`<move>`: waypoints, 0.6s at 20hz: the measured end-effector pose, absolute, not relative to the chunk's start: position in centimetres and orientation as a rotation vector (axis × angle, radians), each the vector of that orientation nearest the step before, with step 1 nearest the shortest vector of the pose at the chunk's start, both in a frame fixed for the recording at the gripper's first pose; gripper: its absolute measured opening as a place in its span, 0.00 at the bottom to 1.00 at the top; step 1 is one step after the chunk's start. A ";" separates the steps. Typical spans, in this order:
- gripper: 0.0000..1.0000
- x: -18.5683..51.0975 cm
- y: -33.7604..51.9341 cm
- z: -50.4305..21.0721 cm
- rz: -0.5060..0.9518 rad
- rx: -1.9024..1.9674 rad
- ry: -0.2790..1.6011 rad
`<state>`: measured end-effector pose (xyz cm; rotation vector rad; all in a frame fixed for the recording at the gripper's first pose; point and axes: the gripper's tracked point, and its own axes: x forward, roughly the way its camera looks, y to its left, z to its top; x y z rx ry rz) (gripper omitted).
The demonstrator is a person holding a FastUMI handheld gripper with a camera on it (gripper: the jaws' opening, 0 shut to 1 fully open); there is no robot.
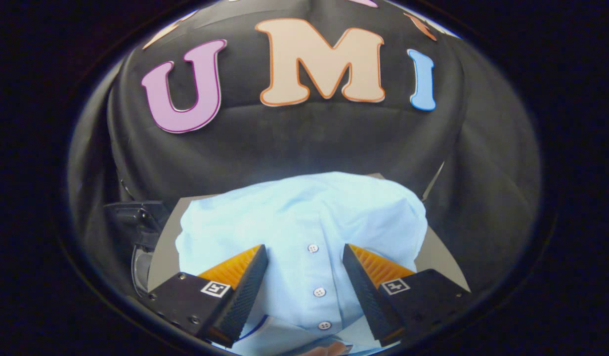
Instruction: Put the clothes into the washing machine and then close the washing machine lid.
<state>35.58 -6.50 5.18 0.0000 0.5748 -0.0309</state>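
Gripper (pixel 304 262) open, jaws spread wide with a clear gap. We see the folded light-blue button-up shirt (pixel 304 222) lying on the grey tabletop (pixel 438 257), its white-button placket running straight up the gap between the fingers, the bulk of the cloth just ahead of and beyond the tips. We judge the fingers straddle the placket so a pinch would gather the middle of the stack, not a loose edge. We can't tell whether the fingers touch the cloth. A dark, partly glassy object (pixel 139 232) sits beside the tabletop, left of the shirt; possibly the washing machine, we can't confirm. Shirt not yet picked up.
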 end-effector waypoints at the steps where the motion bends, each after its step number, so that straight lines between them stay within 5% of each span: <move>1: 0.94 35.6 -6.7 4.8 -0.042 -0.007 0.599; 7: 0.25 36.7 -6.0 4.6 -0.063 -0.052 0.591; 12: 0.15 35.8 -6.2 4.7 -0.148 -0.018 0.594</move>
